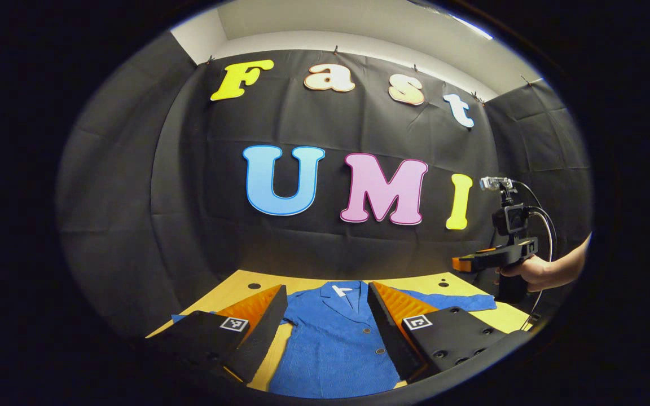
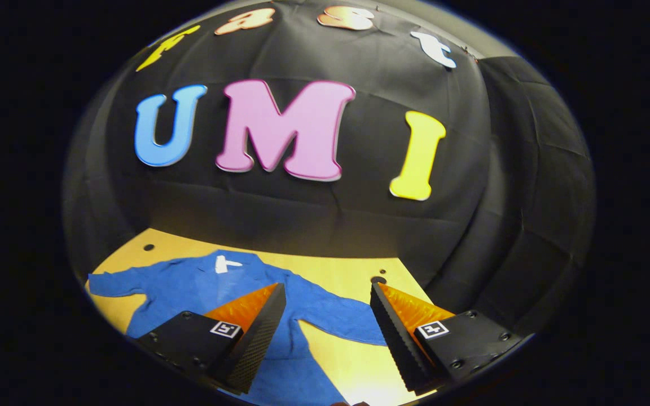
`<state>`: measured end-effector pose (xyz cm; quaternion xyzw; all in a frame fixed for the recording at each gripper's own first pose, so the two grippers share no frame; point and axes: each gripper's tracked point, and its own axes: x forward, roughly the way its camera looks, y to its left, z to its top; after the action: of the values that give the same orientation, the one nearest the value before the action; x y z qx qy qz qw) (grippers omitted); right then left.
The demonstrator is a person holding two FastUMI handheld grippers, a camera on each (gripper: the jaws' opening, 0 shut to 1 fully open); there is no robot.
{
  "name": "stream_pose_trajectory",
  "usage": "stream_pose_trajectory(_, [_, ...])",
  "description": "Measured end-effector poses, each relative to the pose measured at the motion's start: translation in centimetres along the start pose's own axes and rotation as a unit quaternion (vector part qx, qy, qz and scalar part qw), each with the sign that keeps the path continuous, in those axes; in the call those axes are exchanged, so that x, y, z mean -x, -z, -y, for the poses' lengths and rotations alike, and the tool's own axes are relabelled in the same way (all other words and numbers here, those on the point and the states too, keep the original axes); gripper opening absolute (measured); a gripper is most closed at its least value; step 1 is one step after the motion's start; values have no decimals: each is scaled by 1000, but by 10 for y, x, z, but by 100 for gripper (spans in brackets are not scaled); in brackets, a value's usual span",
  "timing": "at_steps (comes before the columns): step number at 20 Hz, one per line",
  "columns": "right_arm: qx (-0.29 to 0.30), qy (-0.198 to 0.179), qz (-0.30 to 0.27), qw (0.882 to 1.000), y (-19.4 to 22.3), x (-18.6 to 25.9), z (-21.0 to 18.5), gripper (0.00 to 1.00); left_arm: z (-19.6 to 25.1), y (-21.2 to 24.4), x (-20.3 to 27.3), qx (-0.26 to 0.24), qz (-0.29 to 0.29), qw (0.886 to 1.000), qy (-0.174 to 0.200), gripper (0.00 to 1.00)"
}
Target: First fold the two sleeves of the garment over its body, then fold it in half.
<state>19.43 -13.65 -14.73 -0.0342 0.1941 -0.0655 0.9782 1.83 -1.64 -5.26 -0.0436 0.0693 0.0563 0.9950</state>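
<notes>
A blue buttoned garment (image 1: pixel 336 344) lies flat and face up on the yellow table (image 1: pixel 229 288), collar with a white label (image 1: pixel 341 290) toward the wall. Both sleeves are spread out to the sides. My left gripper (image 1: pixel 326 286) hovers open above the garment's body, one finger to each side of the button line. In the right gripper view the garment (image 2: pixel 189 287) lies to the left, and its near sleeve (image 2: pixel 342 324) runs under my open right gripper (image 2: pixel 327 286). Nothing sits between either pair of fingers. In the left gripper view the right gripper (image 1: pixel 466 262) hangs above the table's right end.
A hand (image 1: pixel 528 273) with a bare forearm holds the right gripper at the right. Black cloth walls close the table at the back and sides. Small dark holes (image 2: pixel 378 279) mark the tabletop (image 2: pixel 330 270) near its far edge.
</notes>
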Motion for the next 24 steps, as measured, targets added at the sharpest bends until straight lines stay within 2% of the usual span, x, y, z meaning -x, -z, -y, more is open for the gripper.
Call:
stream_pose_trajectory(3, [-23, 36, -51, 998, 34, -38, 51, 96, 15, 4, -17, 3, -11, 1000, -8, 82])
stream_pose_trajectory(6, [-18, 88, -118, 989, 82, -72, 112, 97, 33, 6, -35, -6, -19, 1000, -15, 82])
stream_pose_trajectory(9, [-27, 117, -207, 971, 140, -98, 164, 98, 56, 6, -53, 0, -29, 999, -14, 82])
stream_pose_trajectory(12, [-65, 149, -258, 952, 178, -118, 204, 99, 80, 7, -69, 13, -44, 999, -8, 82])
stream_pose_trajectory(15, [-116, 157, -302, 933, 211, -127, 222, 98, 103, 5, -80, 8, -57, 998, 5, 82])
stream_pose_trajectory(17, [-131, 162, -329, 921, 229, -128, 230, 98, 119, -2, -87, 23, -60, 998, 24, 82])
stream_pose_trajectory(21, [-125, 162, -353, 913, 248, -129, 235, 99, 135, -20, -98, 21, -51, 997, 46, 82])
stream_pose_trajectory(24, [-169, 156, -348, 909, 251, -133, 231, 97, 130, -36, -106, -11, -39, 998, 53, 82])
